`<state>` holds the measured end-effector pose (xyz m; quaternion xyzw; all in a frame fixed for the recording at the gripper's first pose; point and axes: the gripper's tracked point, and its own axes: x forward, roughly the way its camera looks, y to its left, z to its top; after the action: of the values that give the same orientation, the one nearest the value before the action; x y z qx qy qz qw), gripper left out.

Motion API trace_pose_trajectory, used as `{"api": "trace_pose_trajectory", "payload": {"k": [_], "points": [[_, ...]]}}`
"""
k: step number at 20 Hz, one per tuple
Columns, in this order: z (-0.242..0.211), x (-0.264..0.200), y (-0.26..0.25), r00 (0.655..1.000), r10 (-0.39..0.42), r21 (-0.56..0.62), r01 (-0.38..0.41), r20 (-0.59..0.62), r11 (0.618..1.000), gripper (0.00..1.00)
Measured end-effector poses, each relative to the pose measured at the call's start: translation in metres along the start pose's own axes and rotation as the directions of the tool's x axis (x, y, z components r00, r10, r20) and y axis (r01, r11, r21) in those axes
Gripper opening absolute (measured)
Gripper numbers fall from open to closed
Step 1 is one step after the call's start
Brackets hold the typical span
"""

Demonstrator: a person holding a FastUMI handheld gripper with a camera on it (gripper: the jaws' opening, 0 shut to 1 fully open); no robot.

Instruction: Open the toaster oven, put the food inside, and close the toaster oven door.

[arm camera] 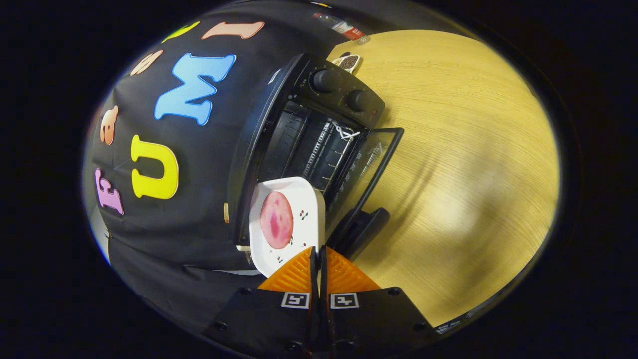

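Black toaster oven, white speckled plate, pink food, yellow wood-grain table

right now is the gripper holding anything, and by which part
Yes: the gripper is shut on the white plate with the pink food slice, pinching the plate's near rim, just in front of the open toaster oven.

The gripper is rolled sideways; its fingers are pressed together, pinching a plate's edge.

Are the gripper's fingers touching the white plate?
Touching. In the gripper view the fingers are closed on the near rim of the plate, with no gap visible between them and the rim.
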<state>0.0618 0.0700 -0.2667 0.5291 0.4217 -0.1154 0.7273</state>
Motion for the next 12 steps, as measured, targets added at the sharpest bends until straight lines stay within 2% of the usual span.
{"api": "trace_pose_trajectory", "payload": {"k": [4,12], "points": [[0.006,0.018,-0.003,0.998,-0.044,0.028,0.043,0.053,0.999,0.02],[0.037,0.045,-0.012,0.987,-0.070,0.146,0.049,0.143,0.988,0.02]]}}
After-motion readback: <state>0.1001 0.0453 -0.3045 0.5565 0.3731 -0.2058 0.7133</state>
